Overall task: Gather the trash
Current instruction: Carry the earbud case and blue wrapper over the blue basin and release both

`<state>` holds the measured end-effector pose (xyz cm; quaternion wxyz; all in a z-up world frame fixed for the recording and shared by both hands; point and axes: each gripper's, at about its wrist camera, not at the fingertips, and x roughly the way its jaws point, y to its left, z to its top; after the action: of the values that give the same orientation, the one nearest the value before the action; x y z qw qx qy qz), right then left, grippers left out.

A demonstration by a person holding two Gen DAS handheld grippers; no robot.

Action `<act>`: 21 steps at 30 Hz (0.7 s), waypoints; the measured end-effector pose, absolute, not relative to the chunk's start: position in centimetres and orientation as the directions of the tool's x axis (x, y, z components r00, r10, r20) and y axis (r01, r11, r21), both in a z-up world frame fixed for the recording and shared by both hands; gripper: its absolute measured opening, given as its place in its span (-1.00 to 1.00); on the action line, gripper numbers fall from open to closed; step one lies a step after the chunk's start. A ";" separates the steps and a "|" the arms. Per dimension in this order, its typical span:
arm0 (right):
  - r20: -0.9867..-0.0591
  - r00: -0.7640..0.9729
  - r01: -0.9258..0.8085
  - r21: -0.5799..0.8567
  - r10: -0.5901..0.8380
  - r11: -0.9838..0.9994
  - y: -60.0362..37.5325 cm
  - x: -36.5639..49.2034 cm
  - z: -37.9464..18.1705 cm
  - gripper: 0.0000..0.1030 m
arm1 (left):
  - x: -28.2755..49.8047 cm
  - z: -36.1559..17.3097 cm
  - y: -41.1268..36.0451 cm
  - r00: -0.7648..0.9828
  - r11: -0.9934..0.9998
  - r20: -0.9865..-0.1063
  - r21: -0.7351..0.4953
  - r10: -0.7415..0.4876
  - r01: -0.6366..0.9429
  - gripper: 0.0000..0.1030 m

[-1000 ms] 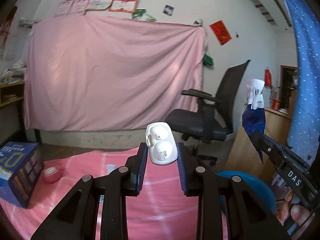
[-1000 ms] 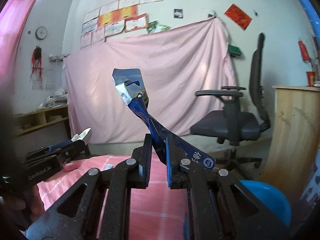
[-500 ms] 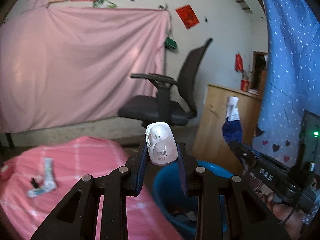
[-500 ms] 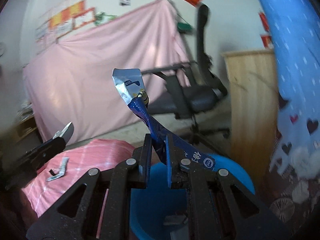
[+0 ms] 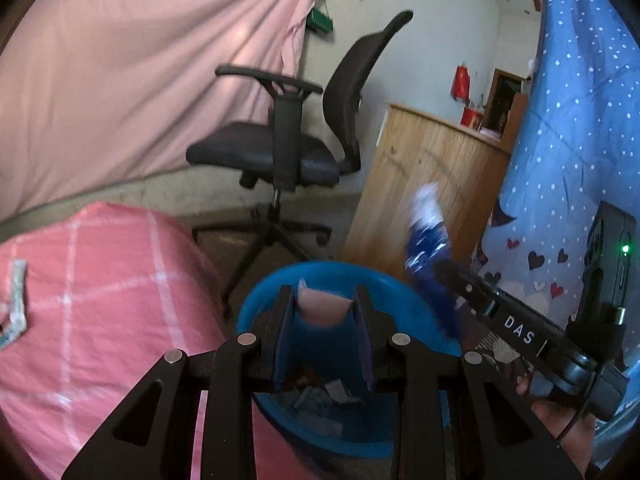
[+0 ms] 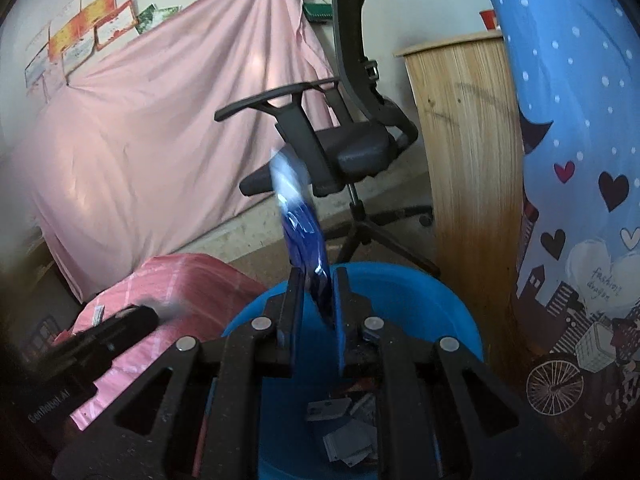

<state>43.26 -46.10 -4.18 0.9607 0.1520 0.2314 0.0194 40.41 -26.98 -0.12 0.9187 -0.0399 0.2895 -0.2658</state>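
Note:
A blue bin [image 5: 340, 276] with several scraps inside sits just below both grippers. My left gripper [image 5: 324, 320] is shut on a small white plastic case [image 5: 322, 310], which looks blurred and hangs over the bin's opening. To its right, my right gripper [image 5: 436, 272] carries a blue foil wrapper [image 5: 426, 236]. In the right wrist view my right gripper [image 6: 319, 300] is shut on the blue wrapper [image 6: 306, 236], which sticks up above the bin [image 6: 420, 292]. My left gripper [image 6: 152, 312] shows at the lower left.
A pink checked cloth [image 5: 100, 300] covers the surface left of the bin, with a crumpled wrapper [image 5: 16, 300] on it. A black office chair [image 5: 280, 152] stands behind. A wooden cabinet [image 5: 420, 184] and a blue heart-print curtain [image 5: 560, 160] close off the right.
Both grippers have swung right, away from the pink cloth, and tipped down over the blue bin. The case and the wrapper are still in their jaws.

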 end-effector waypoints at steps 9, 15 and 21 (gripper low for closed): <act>-0.446 0.887 0.033 0.309 0.115 0.950 -46.2 43.5 -4.5 -0.22 | 40.9 -0.7 -26.1 0.666 0.855 -0.540 -0.264 -0.515 0.447 -0.51; -0.413 0.903 0.015 0.298 0.115 0.954 -45.7 43.3 -3.9 -0.04 | 40.6 0.0 -24.4 0.725 0.885 -0.508 -0.256 -0.465 0.388 -0.40; -0.343 0.932 -0.024 0.275 0.121 0.961 -44.6 42.5 -2.7 0.31 | 39.8 1.1 -22.6 0.787 0.918 -0.473 -0.218 -0.396 0.331 -0.21</act>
<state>42.48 -44.56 -2.71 0.9735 0.1342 0.1812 0.0373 39.77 -22.55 1.07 0.9432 -0.0619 0.2634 -0.1928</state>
